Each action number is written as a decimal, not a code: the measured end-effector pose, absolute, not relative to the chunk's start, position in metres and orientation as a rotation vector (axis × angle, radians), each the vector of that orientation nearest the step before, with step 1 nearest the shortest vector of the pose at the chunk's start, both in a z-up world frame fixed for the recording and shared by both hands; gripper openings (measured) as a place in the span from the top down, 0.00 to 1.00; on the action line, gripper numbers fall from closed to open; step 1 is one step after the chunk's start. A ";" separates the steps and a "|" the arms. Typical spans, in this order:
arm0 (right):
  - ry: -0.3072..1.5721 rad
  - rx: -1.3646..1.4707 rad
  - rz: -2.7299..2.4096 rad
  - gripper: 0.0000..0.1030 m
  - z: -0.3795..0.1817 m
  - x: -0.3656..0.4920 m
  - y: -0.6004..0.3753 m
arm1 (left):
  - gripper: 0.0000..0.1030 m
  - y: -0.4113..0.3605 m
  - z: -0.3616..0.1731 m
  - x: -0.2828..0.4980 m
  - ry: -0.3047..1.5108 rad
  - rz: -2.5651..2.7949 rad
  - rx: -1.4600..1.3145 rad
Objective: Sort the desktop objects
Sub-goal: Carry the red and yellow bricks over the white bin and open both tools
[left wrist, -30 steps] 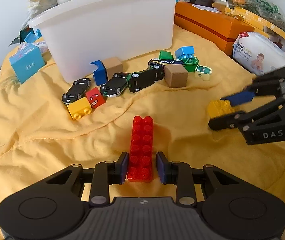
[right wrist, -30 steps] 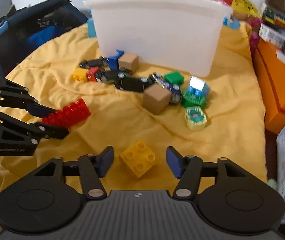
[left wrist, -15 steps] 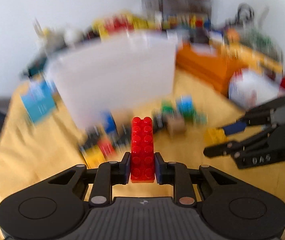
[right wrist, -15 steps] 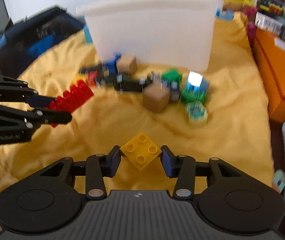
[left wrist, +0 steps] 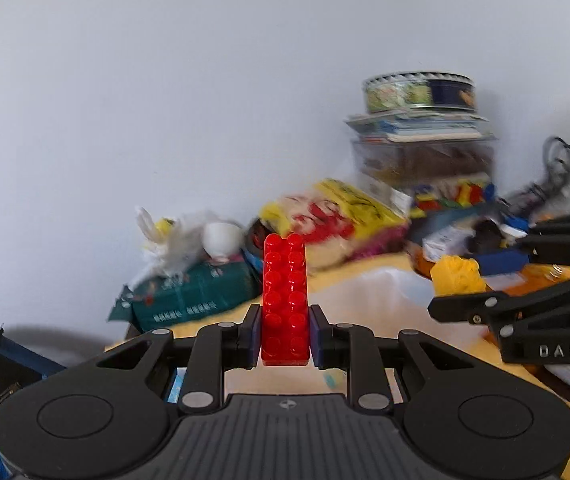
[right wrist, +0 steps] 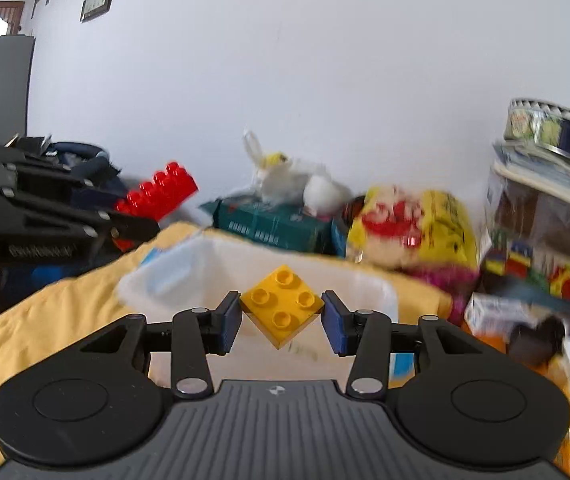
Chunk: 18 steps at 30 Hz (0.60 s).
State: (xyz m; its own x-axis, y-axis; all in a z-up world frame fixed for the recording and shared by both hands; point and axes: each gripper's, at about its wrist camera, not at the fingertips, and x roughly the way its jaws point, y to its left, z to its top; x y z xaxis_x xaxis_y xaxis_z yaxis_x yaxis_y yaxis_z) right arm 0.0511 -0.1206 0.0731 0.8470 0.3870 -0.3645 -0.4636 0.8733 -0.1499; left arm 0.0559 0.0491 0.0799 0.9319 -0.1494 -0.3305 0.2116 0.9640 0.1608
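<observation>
Two bricks: both are held clear of the yellow cloth (right wrist: pixel 45 320), one in each gripper.
Left gripper (left wrist: pixel 284 334): jaws clamp the red brick (left wrist: pixel 285 300) by its near end, long axis pointing far.
Right gripper (right wrist: pixel 281 318): jaws pinch the yellow brick (right wrist: pixel 281 304) corner to corner.
White bin (right wrist: pixel 157 280): open mouth lies just ahead of and below both.
Nearer: the right gripper, its brick seeming already over the near rim; the red one hangs left of it.
</observation>
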 end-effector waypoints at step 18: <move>0.478 -0.171 0.411 0.47 0.031 0.096 -0.111 | 0.52 0.039 0.020 0.085 0.469 -0.157 0.206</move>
State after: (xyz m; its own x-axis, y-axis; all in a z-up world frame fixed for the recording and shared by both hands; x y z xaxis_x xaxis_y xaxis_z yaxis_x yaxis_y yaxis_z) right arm 0.0960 -0.1112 0.0312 0.8083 0.3427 -0.4787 -0.4218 0.9044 -0.0647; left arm 0.0851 0.0387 0.0199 0.8805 -0.1025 -0.4628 0.1970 0.9672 0.1606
